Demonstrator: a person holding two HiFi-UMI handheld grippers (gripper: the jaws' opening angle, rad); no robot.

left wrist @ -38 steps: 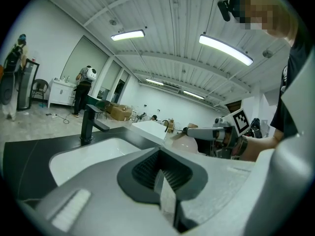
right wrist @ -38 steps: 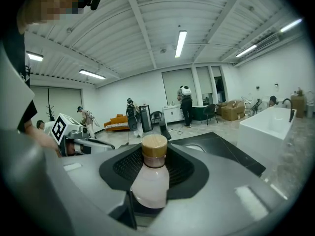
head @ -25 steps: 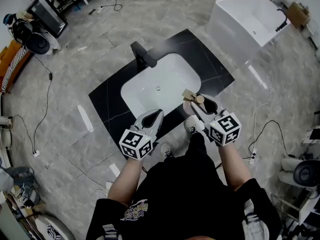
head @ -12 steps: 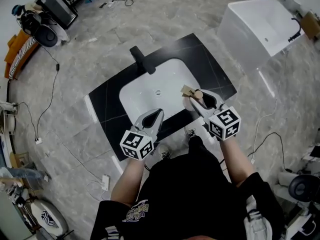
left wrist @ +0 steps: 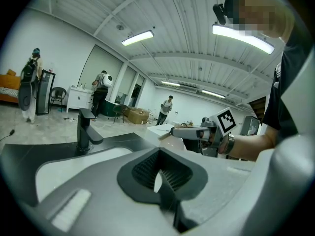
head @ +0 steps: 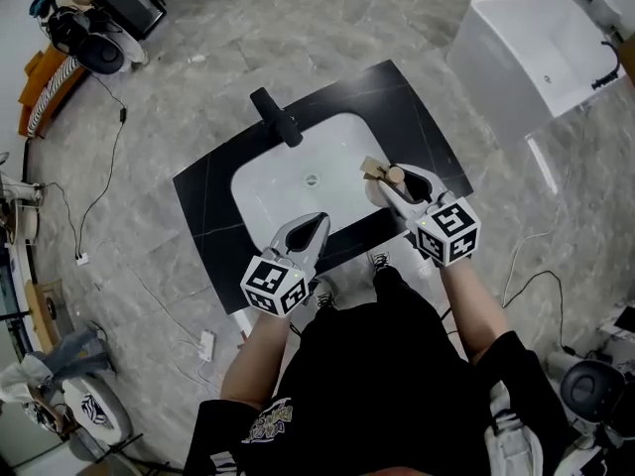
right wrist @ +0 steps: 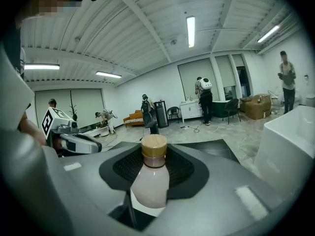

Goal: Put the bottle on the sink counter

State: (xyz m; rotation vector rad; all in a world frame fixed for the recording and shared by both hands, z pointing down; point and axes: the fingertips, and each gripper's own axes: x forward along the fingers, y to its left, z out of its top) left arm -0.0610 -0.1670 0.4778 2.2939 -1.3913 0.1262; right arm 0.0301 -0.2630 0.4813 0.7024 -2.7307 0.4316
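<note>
Pale, smooth bottle [right wrist: 150, 183] with tan cap [right wrist: 154, 145], clamped at its shoulder by my right claw [right wrist: 153, 167]; probably light, rigid, slip-prone. My left claw [left wrist: 156, 180]: pinched together, empty.

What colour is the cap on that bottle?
Tan, like light wood; the cap shows best in the right gripper view.

1. I look down on the black sink counter [head: 203, 206], with the white basin [head: 298, 181] sunk in its middle and the black faucet [head: 276, 117] at its far edge.
2. My right gripper [head: 397, 180] hovers over the basin's right rim. A tan-capped bottle [head: 394, 175] sits at its tip, seemingly clamped.
3. My left gripper [head: 313, 222] hangs over the counter's near edge, apart from the right one.
</note>
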